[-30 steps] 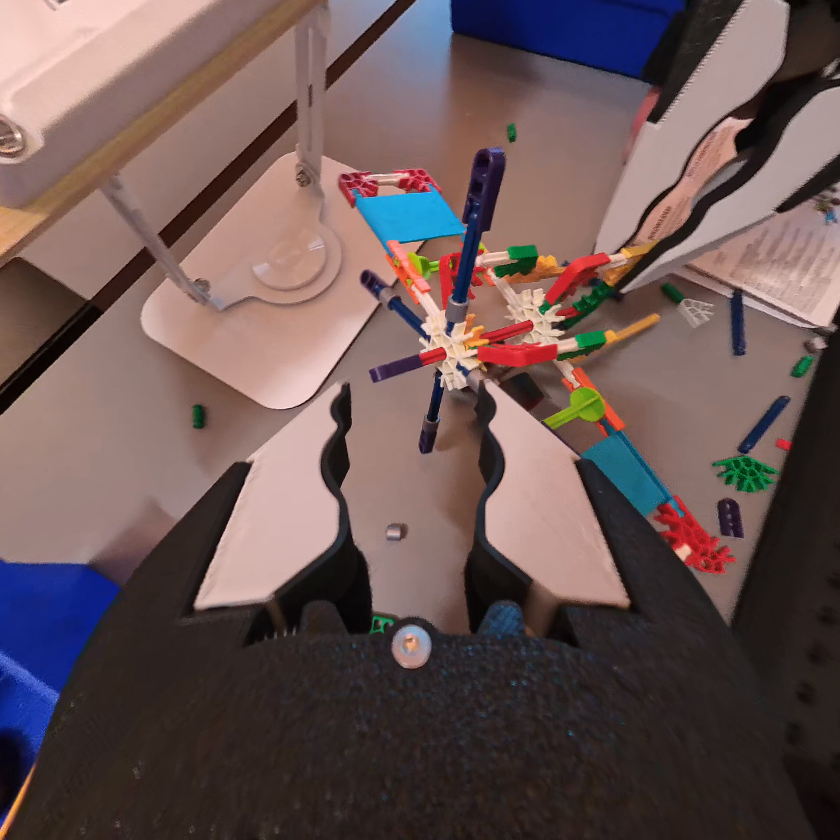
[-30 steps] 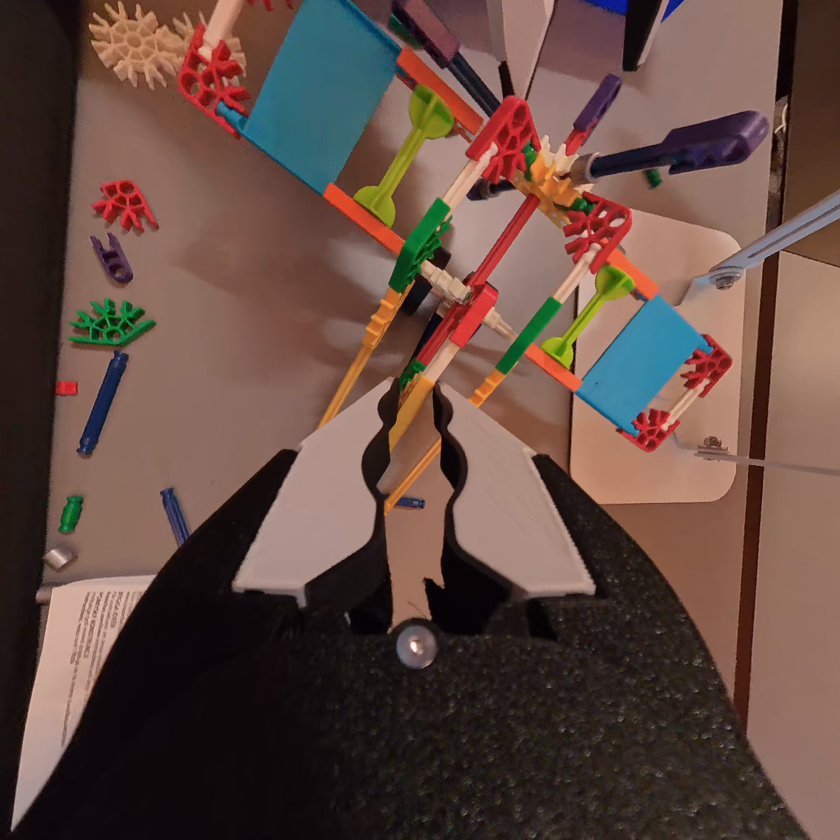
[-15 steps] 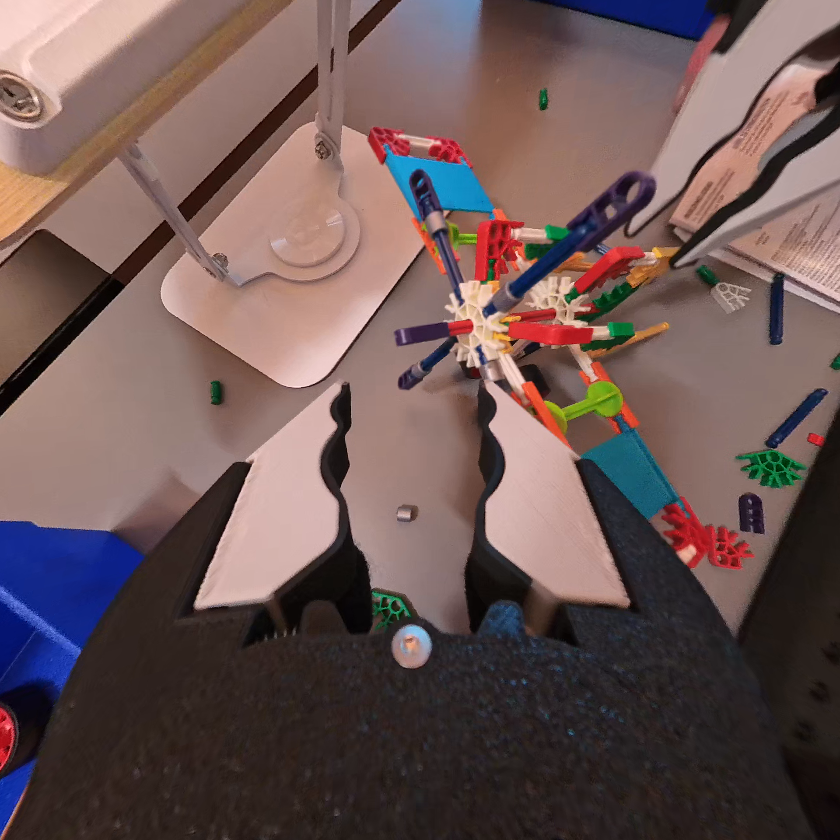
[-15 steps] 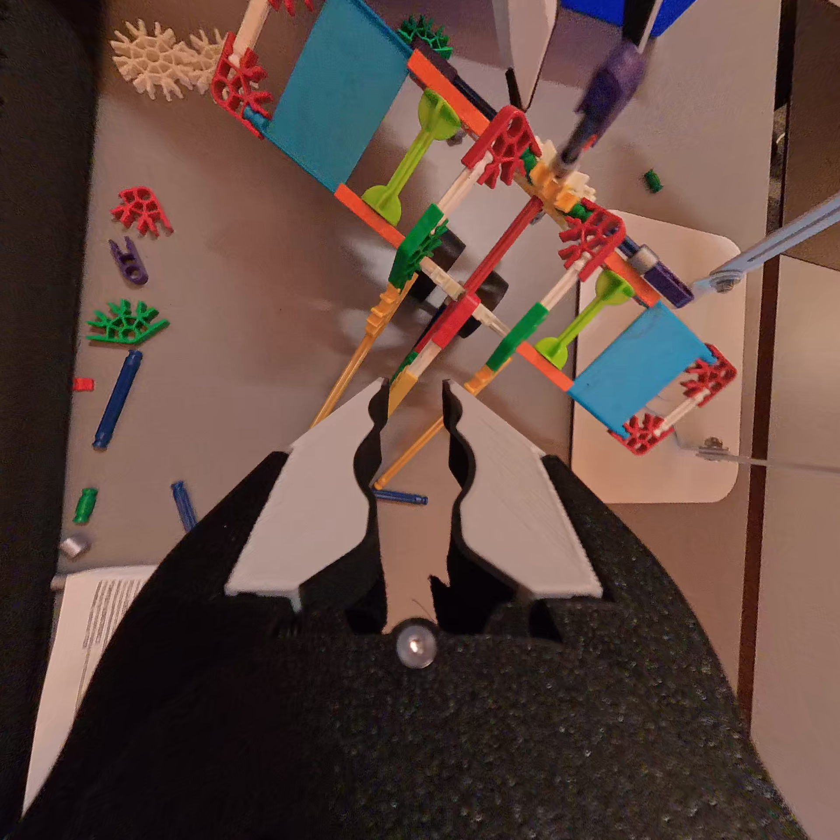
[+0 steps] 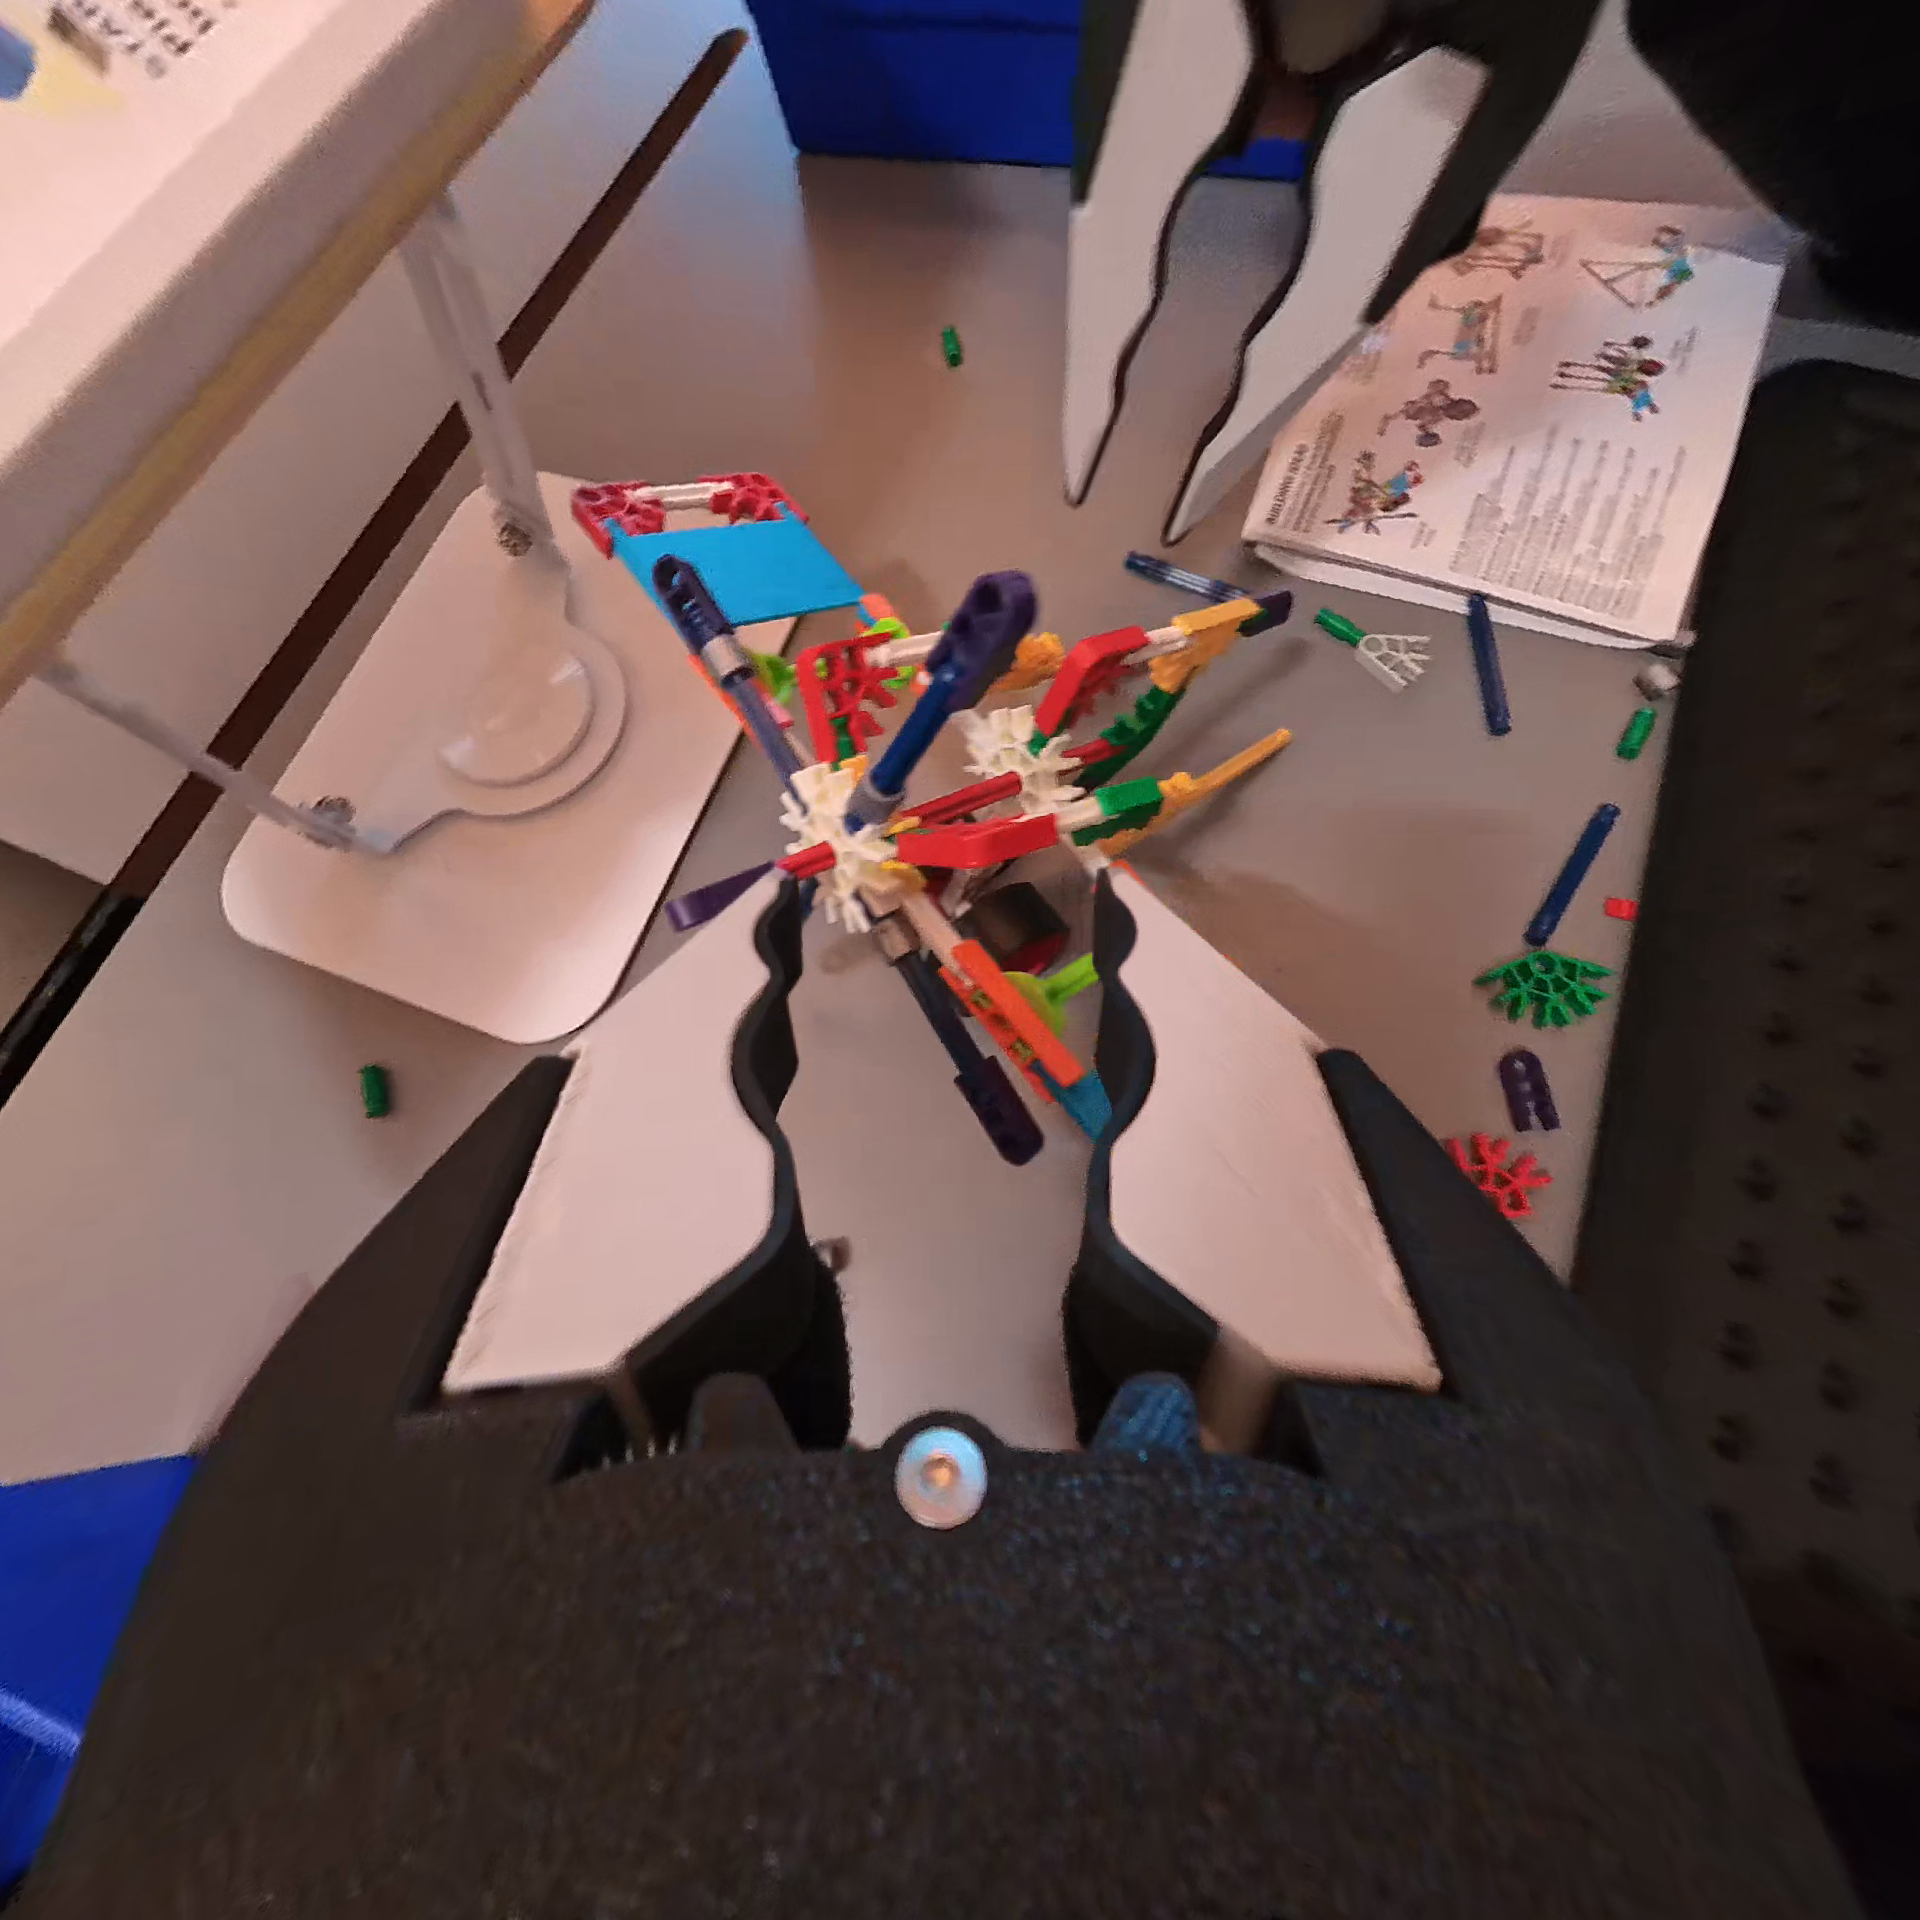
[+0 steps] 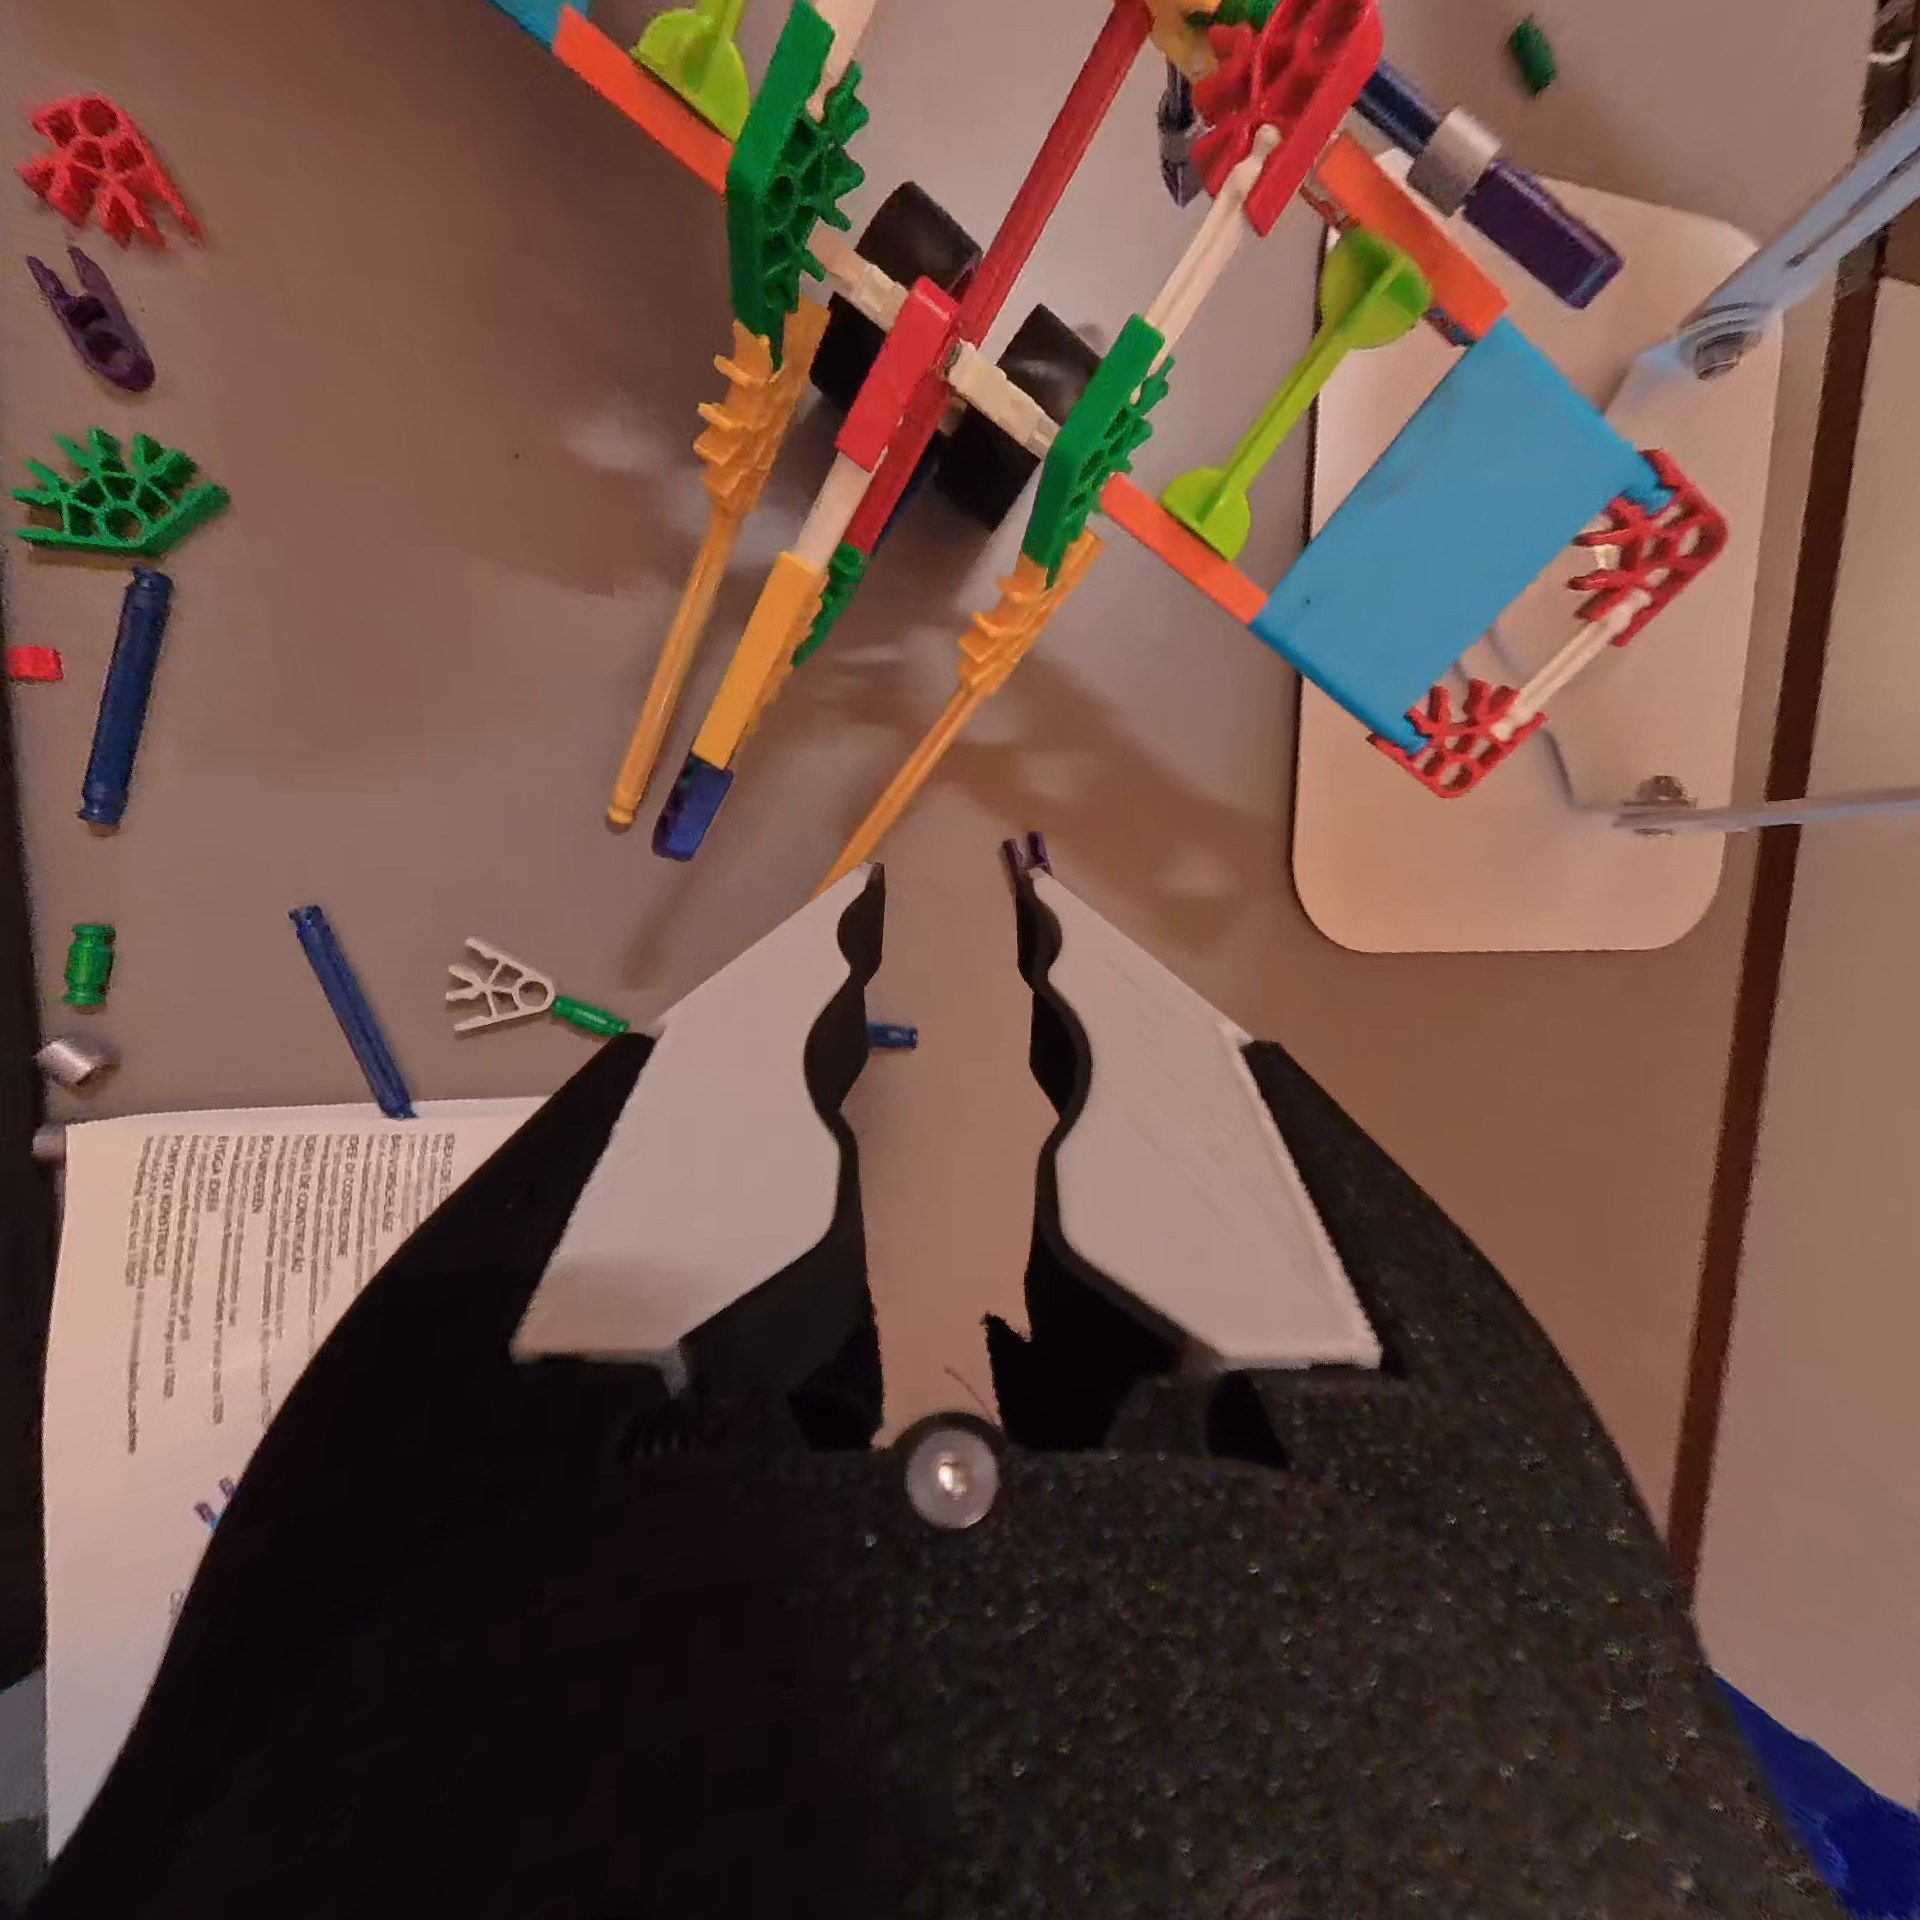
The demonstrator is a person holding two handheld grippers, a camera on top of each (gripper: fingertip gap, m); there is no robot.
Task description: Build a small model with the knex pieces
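A colourful rod-and-connector toy model with blue panels, black wheels and a white snowflake hub stands on the grey table. My left gripper is open, and its fingers flank the model's near end, where a purple-tipped blue rod and an orange strip lie between them; I cannot tell if they touch. The right gripper shows open at the top of the left wrist view. In the right wrist view my right gripper is open and empty, just short of the model's yellow rods.
A white stand base sits left of the model and a printed instruction sheet right of it. Loose pieces lie about: a green connector, blue rods, a red connector. A blue bin stands behind. There is about 15 cm between the tips of the two grippers. The red connector lies around 15 cm away from my left fingertips.
My right gripper let go of the model's yellow rod, opened and drew back. My left gripper moved forward around the model's near end. The rods on the hub have turned.
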